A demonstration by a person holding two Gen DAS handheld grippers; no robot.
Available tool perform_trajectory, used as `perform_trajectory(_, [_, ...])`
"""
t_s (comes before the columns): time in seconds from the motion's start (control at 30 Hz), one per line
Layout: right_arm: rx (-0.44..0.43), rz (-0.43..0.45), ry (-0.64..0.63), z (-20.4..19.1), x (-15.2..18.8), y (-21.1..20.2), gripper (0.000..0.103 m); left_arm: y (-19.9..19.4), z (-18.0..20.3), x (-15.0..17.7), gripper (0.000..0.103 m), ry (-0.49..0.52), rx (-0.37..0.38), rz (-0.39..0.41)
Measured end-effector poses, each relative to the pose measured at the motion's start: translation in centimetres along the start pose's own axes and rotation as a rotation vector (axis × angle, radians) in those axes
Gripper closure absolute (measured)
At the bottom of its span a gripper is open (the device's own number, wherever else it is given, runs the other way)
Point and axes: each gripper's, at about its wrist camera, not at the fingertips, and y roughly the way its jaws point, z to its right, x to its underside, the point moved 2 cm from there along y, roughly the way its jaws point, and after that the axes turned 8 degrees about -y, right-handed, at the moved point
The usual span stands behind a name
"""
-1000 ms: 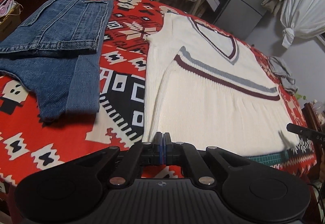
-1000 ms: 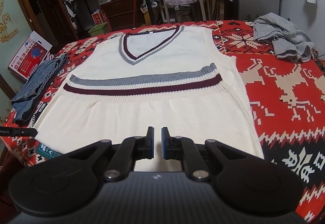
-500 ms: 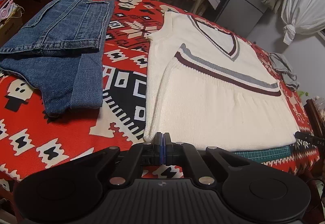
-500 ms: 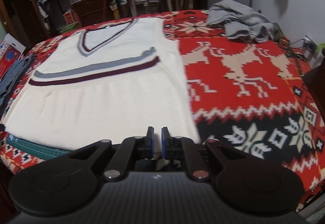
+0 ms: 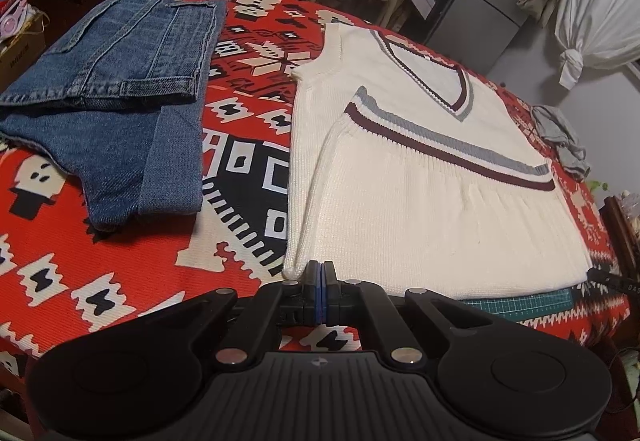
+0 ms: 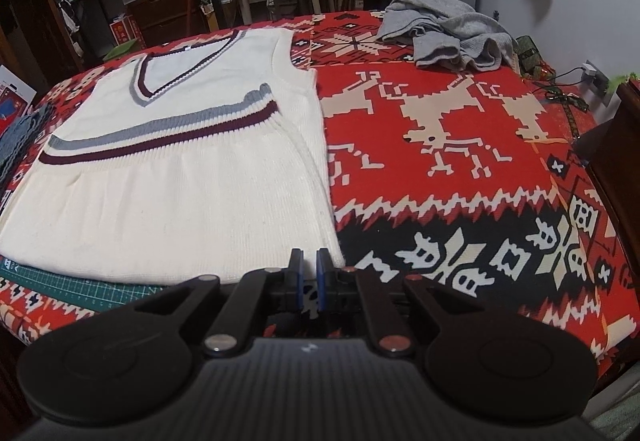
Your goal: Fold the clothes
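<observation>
Both grippers now sit at the cream vest's hem corners: left gripper pressed together, right gripper slightly apart; contact with the knit is hidden.

Folded jeans cut off at right-wrist view's left edge.

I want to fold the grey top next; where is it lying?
The crumpled grey top lies at the table's far right corner in the right wrist view, apart from the white vest, on the red patterned cloth.
</observation>
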Motion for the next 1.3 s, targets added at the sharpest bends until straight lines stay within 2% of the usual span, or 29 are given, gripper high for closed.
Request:
perform_trajectory(0.17, [-0.019,0.018,-0.012,-1.1,-0.7,-0.8,0.093,-0.7,1.0,-0.2,0.1,0.012,0.008,0.023])
perform_trajectory(0.27, [-0.041,0.038,-0.03,-2.4,-1.4,-1.3,0.085,-1.2,2.1,-0.5,0.099,0.028,0.016,0.053])
perform_trajectory(0.3, [-0.054,0.045,-0.033,-2.8,-1.6,-1.3,0.085,-1.1,2.6,-0.6,0.095,0.033,0.019,0.065])
perform_trajectory(0.33, [-0.07,0.055,-0.036,-3.3,-1.9,-1.3,0.085,-1.0,3.2,-0.6,0.085,0.035,0.026,0.077])
perform_trajectory(0.4, [-0.1,0.068,-0.042,-4.6,-2.3,-1.0,0.085,-0.4,4.6,-0.5,0.075,0.034,0.052,0.093])
perform_trajectory(0.53, [-0.151,0.082,-0.082,-8.0,-2.8,-0.1,0.085,1.6,8.6,0.1,0.073,0.08,0.129,0.099])
perform_trajectory(0.73, [-0.183,0.088,-0.185,-13.0,-2.0,1.1,0.085,4.5,13.2,2.4,0.073,0.213,0.168,0.083])
perform_trajectory(1.0, [-0.177,0.061,-0.274,-14.9,-0.2,0.8,0.085,4.4,14.3,5.1,0.076,0.377,0.143,0.086])
perform_trajectory(1.1, [-0.189,0.076,-0.312,-15.7,-0.1,0.3,0.086,4.0,14.6,5.5,0.083,0.402,0.167,0.096])
perform_trajectory(1.2, [-0.198,0.099,-0.353,-16.6,-0.5,0.5,0.086,4.0,15.1,5.3,0.084,0.425,0.205,0.116])
perform_trajectory(1.23, [-0.196,0.103,-0.368,-17.0,-0.6,0.7,0.086,4.2,15.3,5.2,0.091,0.435,0.206,0.115])
perform_trajectory(1.3, [-0.194,0.102,-0.387,-17.4,-0.9,1.2,0.087,5.0,15.4,5.1,0.095,0.449,0.2,0.102])
